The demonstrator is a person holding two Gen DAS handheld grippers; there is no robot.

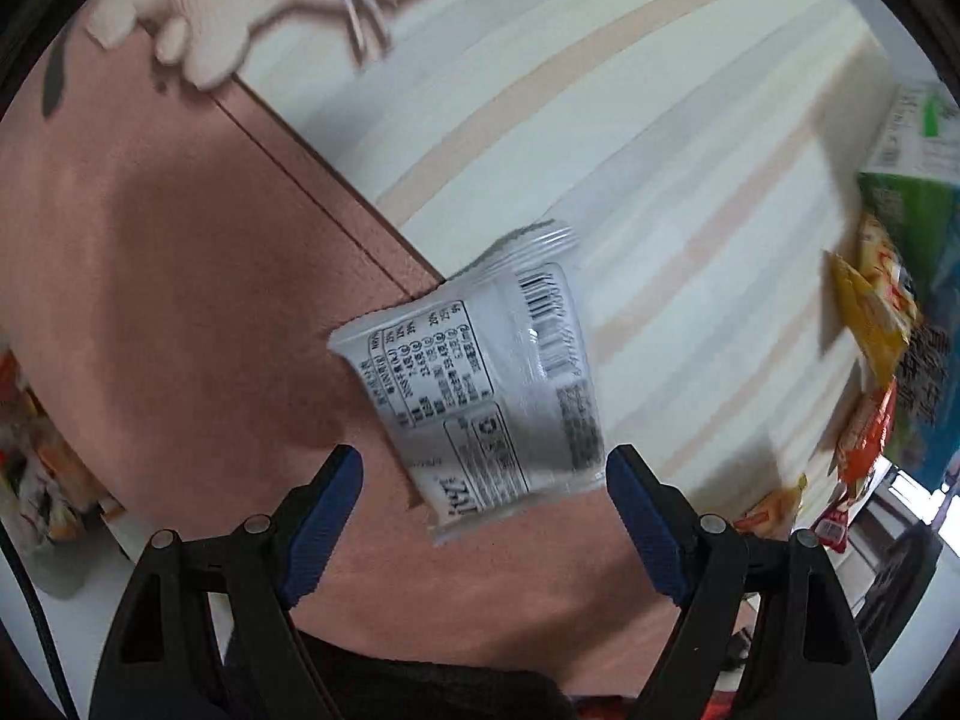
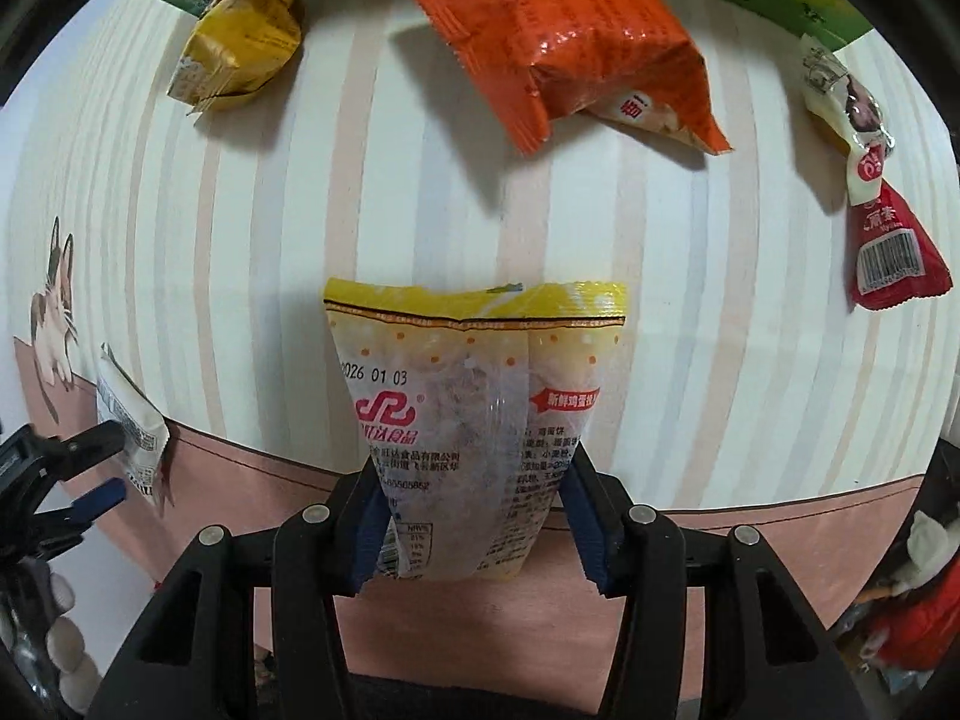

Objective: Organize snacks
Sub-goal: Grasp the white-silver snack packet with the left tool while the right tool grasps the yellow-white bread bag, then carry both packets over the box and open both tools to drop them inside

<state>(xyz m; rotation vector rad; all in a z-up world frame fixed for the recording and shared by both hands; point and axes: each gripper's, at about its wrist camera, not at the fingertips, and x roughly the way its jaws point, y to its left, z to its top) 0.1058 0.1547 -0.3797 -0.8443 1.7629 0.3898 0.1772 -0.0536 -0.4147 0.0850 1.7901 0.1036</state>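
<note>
My right hand-held gripper [image 2: 474, 516] points steeply down at the surface [image 2: 750, 360], its blue pads clamped on both sides of a translucent yellow-topped snack packet [image 2: 480, 414]. The packet stands upright between the jaws, its crimped yellow seal toward 12 o'clock, the film crinkled and glossy with red printing and a date stamp.

My left hand-held gripper [image 1: 483, 516] also tilts downward. A white foil packet [image 1: 480, 384] with a barcode and a nutrition table hangs between its jaws, slanted, but the blue pads stand clear of it on both sides in the left wrist view; from the right wrist view the same packet [image 2: 135, 432] sits at the tip of one black finger, so I cannot tell how it is held.

The surface is covered by a smooth cloth of pale cream and peach stripes with a flat dusty-pink border and a printed cat [image 2: 54, 312]. On it, at 12 o'clock from my right hand-held gripper, lies a puffy orange bag [image 2: 564, 42]; at 11 o'clock a crumpled mustard-yellow wrapper [image 2: 240, 42]; at 2 o'clock a small red sachet [image 2: 894, 264] with a barcode.
</note>
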